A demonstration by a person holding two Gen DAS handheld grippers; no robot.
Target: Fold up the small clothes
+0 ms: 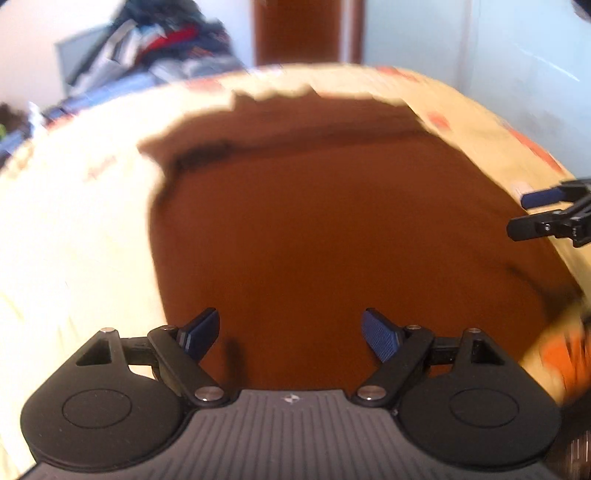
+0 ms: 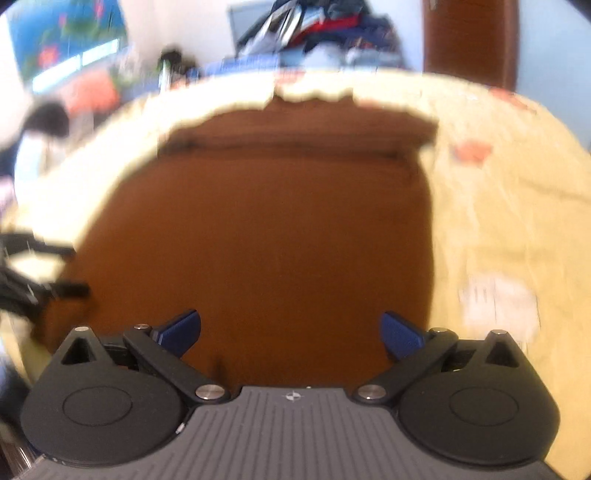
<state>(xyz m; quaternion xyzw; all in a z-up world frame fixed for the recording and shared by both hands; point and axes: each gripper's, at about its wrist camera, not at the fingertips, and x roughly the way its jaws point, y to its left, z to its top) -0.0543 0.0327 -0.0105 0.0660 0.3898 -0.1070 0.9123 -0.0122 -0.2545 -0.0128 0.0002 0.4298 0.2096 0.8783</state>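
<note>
Two open hand-held grippers: left [image 1: 291, 334], right [image 2: 290, 334], above brown garment [image 1: 332, 229].

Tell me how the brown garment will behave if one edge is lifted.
The brown garment lies flat with soft, creased edges, so it will likely droop. It looks thin, probably light. The pale cover beneath looks wrinkled, so it may drag along.

Bare cream sheet [image 2: 498, 229] lies open right of the flat brown garment [image 2: 258, 229]. A clothes heap [image 2: 317, 26] blocks the far edge.
</note>
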